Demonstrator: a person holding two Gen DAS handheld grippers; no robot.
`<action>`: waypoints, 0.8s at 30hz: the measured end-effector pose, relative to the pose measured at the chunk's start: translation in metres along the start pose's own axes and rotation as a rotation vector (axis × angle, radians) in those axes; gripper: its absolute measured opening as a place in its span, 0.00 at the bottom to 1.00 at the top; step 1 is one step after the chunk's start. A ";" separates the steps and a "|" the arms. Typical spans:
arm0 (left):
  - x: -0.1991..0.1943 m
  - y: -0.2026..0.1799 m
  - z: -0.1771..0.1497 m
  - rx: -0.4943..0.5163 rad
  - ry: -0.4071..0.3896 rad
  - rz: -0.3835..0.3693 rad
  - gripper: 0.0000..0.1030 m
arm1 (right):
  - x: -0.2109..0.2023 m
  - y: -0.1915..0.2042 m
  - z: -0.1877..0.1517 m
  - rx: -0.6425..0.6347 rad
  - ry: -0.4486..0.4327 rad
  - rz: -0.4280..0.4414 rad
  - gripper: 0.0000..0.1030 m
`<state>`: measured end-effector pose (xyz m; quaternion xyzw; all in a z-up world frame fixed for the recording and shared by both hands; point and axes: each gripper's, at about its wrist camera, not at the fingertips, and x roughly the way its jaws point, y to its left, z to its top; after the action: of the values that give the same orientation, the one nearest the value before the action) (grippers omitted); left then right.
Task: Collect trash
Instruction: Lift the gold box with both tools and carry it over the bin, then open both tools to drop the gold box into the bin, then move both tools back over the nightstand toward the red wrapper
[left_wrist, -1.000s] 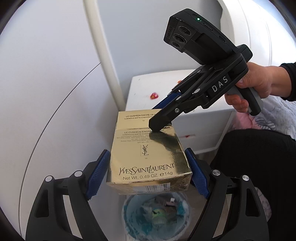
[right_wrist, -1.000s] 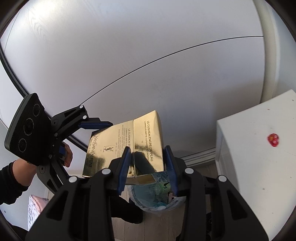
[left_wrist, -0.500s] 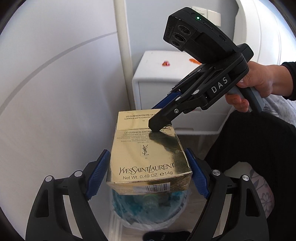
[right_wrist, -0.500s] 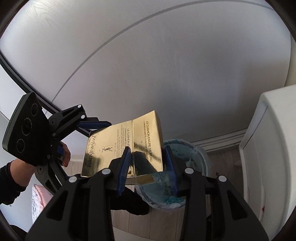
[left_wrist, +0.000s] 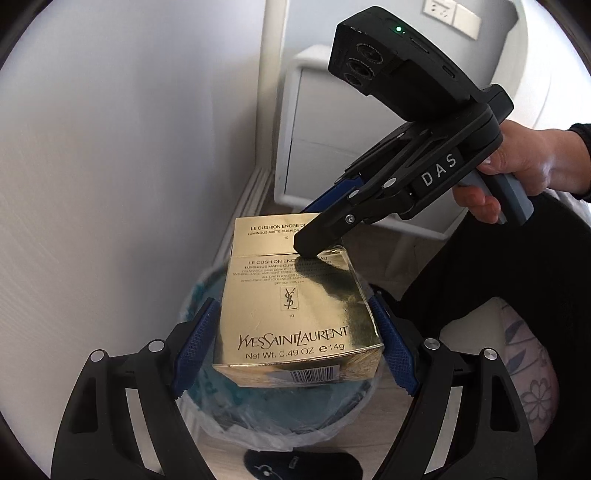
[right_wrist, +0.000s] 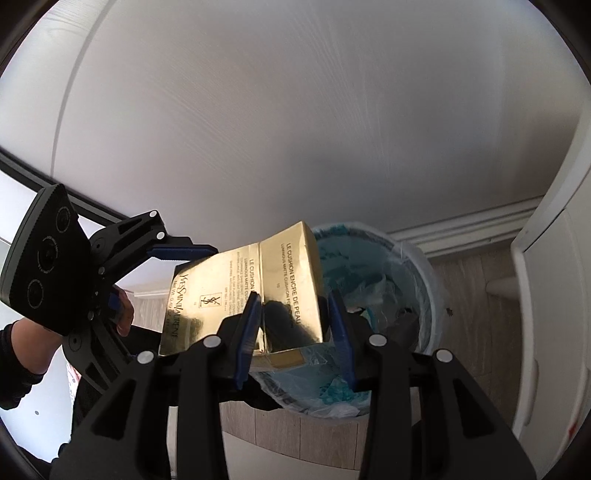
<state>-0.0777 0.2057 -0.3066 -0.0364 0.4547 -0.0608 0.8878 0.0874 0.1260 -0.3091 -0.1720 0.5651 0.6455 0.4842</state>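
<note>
The gold box (left_wrist: 299, 314) hangs directly above the bin (left_wrist: 207, 295) with its plastic liner, so the coming move is straight down; the left claw (left_wrist: 295, 343) clamps its two broad sides, and the right claw (right_wrist: 295, 332) pinches the far, narrower end — both are clenched on it. The box's long axis runs from one claw to the other; neither hand is clearly nearer the bin — to my judgement, both must let go together.
</note>
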 end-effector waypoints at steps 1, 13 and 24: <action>0.004 0.002 -0.002 -0.004 0.006 -0.003 0.76 | 0.006 -0.003 0.000 0.001 0.009 0.001 0.36; 0.040 0.013 -0.011 -0.047 0.071 -0.038 0.78 | 0.034 -0.021 -0.010 0.022 0.056 -0.015 0.48; 0.032 -0.003 -0.002 -0.047 0.061 0.042 0.95 | -0.036 0.001 -0.016 -0.011 -0.160 -0.037 0.92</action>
<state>-0.0614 0.1982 -0.3331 -0.0458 0.4835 -0.0323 0.8735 0.0983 0.0959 -0.2857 -0.1329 0.5177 0.6512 0.5387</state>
